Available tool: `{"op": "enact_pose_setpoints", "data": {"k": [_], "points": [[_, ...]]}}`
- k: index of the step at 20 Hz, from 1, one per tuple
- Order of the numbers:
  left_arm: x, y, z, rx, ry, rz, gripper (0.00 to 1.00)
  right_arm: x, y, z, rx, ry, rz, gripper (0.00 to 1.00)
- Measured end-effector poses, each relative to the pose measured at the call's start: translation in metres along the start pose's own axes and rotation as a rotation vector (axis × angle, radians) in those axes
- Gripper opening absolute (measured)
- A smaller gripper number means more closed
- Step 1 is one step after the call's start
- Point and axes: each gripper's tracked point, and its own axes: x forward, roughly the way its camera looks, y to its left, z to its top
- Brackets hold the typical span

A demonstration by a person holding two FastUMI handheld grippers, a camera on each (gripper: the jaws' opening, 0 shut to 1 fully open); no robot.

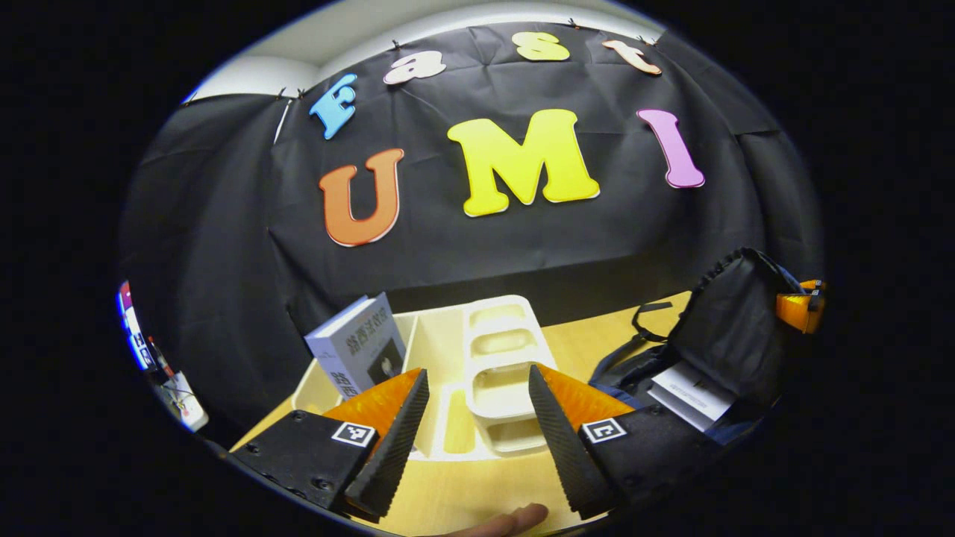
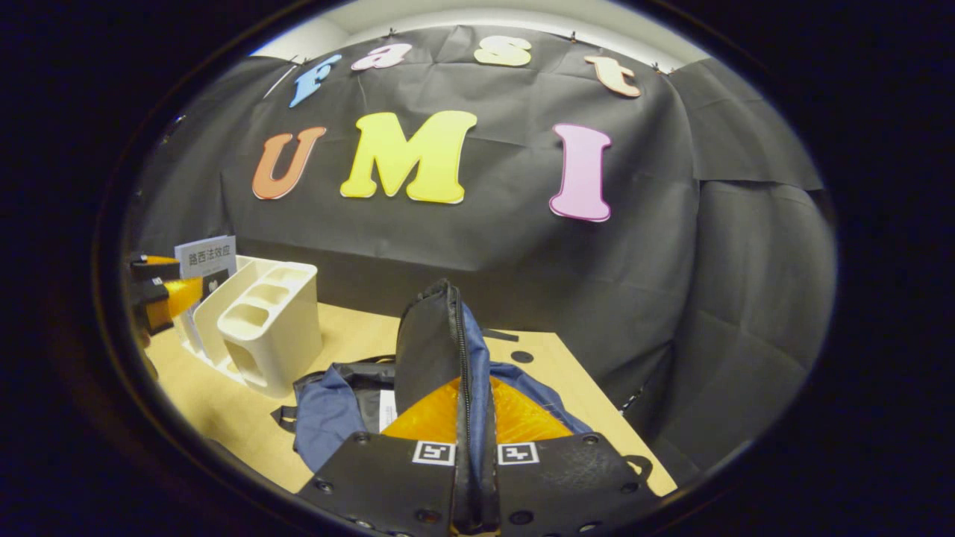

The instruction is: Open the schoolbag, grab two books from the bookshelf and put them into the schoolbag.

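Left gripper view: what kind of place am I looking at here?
Probably a staged booth, not a home: black cloth wall, one wooden table bearing a cream bookshelf with a book, and an open schoolbag.

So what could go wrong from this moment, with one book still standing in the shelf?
1. The right gripper pinches only the bag flap at its zipper edge. If that slips, the flap may fall over the white book already in the schoolbag and close the opening.

2. The left gripper is open, short of the grey book, which leans in the light plastic shelf. A careless push could tip the book or slide the shelf.
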Motion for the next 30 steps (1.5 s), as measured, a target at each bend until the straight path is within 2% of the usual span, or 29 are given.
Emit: {"op": "enact_pose_setpoints", "data": {"k": [2,4,8,11,12,16,19,26,29,30], "points": [[0.002,0.020,0.010,0.023,-0.012,0.026,0.86,-0.001,-0.002,0.001,0.005,-0.003,-0.012,0.06],[0.006,0.035,0.017,0.003,-0.011,0.036,0.93,-0.002,-0.001,0.002,0.003,-0.005,-0.018,0.06],[0.019,0.076,0.034,-0.024,0.011,0.079,0.98,-0.004,0.000,0.007,-0.002,-0.013,-0.026,0.06],[0.034,0.096,0.044,-0.053,0.042,0.060,1.00,-0.006,-0.004,0.006,0.011,-0.011,-0.030,0.06],[0.040,0.104,0.047,-0.056,0.056,0.050,0.98,-0.006,-0.004,0.007,0.017,-0.011,-0.030,0.06],[0.063,0.127,0.041,-0.061,0.164,0.033,0.98,-0.009,-0.008,0.009,0.027,-0.019,-0.040,0.06],[0.083,0.141,0.032,-0.056,0.238,0.003,0.98,-0.013,-0.009,0.009,0.022,-0.023,-0.043,0.06],[0.128,0.157,0.007,-0.141,0.437,-0.061,0.98,-0.017,-0.007,0.008,0.016,-0.027,-0.039,0.06],[0.140,0.145,-0.010,-0.143,0.561,-0.160,0.94,-0.021,-0.004,0.006,0.010,-0.026,-0.033,0.06],[0.140,0.143,-0.015,-0.155,0.616,-0.187,0.96,-0.022,-0.004,0.006,0.006,-0.025,-0.033,0.06]]}}
